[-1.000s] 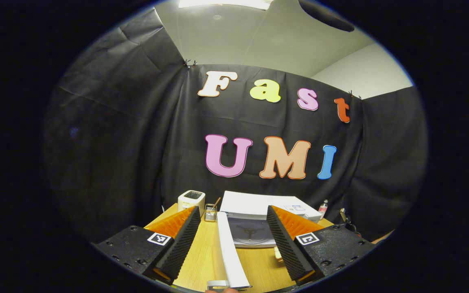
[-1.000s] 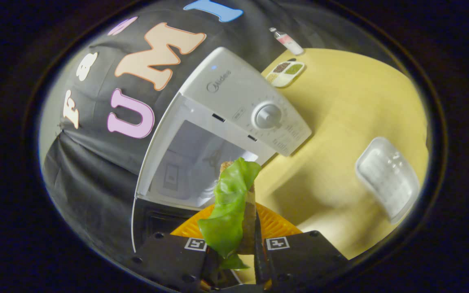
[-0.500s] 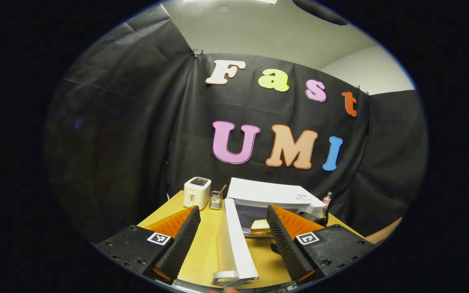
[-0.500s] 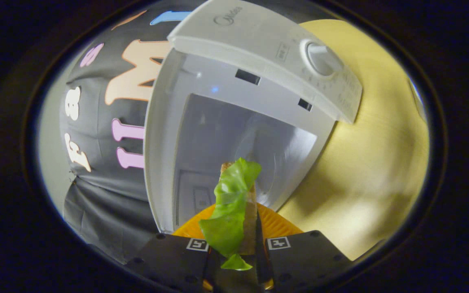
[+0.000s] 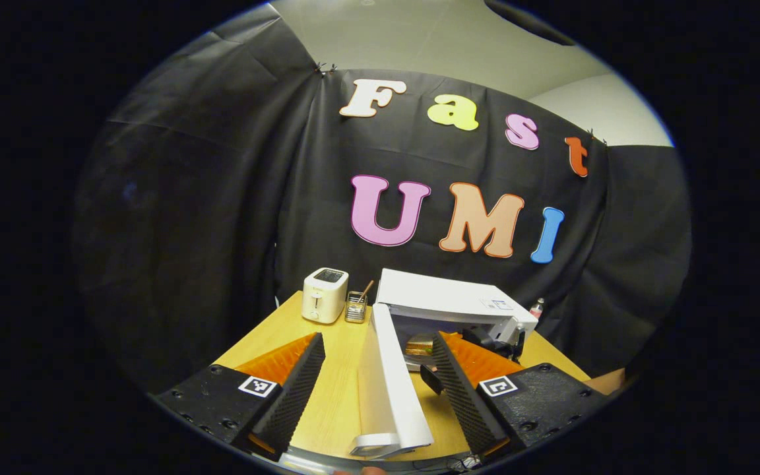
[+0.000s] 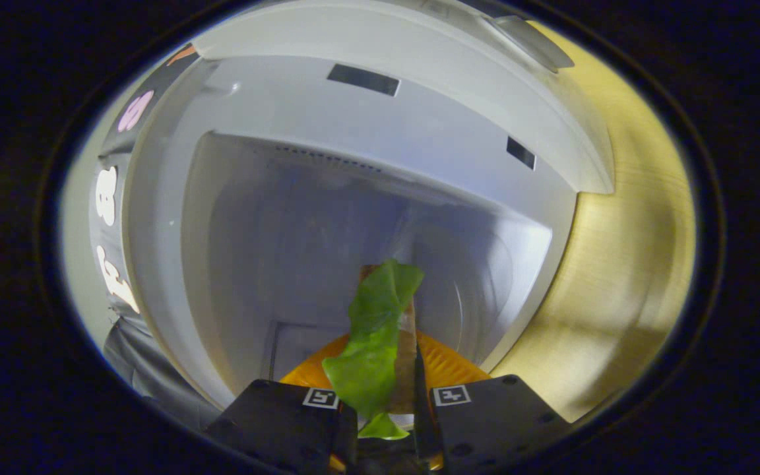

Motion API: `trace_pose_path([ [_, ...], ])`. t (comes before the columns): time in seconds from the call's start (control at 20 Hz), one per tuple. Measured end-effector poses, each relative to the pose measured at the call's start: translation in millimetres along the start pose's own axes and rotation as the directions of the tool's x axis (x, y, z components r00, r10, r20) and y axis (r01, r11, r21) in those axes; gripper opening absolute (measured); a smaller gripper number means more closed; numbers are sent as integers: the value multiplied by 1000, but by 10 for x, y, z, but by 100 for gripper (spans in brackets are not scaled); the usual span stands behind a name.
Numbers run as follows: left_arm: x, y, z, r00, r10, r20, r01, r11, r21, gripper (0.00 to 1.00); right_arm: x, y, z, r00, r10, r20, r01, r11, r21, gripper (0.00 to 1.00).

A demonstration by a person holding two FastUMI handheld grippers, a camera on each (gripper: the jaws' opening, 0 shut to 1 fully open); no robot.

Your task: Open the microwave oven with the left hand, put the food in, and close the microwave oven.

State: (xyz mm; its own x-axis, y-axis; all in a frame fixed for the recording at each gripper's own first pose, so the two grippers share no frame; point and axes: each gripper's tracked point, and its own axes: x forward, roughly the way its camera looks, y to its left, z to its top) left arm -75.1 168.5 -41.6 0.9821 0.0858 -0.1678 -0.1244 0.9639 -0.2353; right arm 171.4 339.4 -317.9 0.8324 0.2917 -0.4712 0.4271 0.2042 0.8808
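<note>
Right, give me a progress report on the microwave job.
Done: the microwave door stands open, edge-on between the open left gripper's fingers. In hand: the right gripper is shut on the sandwich, lettuce hanging off one side, held at the mouth of the cavity. Left: set the sandwich down inside, let go, pull out, then swing the door shut.

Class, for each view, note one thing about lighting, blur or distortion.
Left gripper view: fisheye bends the open door; evenly lit, sharp. Right gripper view: microwave walls bulge and look dim; table is streaked with blur; sandwich stays crisp.
</note>
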Motion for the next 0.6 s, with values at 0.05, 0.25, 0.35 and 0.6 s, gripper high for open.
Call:
trace_pose_path([
  [0.05, 12, 13, 9, 1000, 4, 2, -4, 1000, 11, 95, -75, -26, 9, 1000, 3, 16, -3, 1000, -5, 43],
  [0.25, 96, 28, 17, 1000, -1, -13, 2, 998, 64, 95, 92, -128, -13, 999, 9, 42, -8, 1000, -30, 36],
  [0.35, 125, -2, 21, 1000, -7, -24, 9, 997, 79, 95, 114, -143, -38, 999, 20, 40, -18, 998, -55, 44],
  [0.6, 164, -98, 23, 999, -27, -27, 30, 996, 85, 96, 127, -198, -96, 998, 4, 64, 4, 993, -118, 45],
])
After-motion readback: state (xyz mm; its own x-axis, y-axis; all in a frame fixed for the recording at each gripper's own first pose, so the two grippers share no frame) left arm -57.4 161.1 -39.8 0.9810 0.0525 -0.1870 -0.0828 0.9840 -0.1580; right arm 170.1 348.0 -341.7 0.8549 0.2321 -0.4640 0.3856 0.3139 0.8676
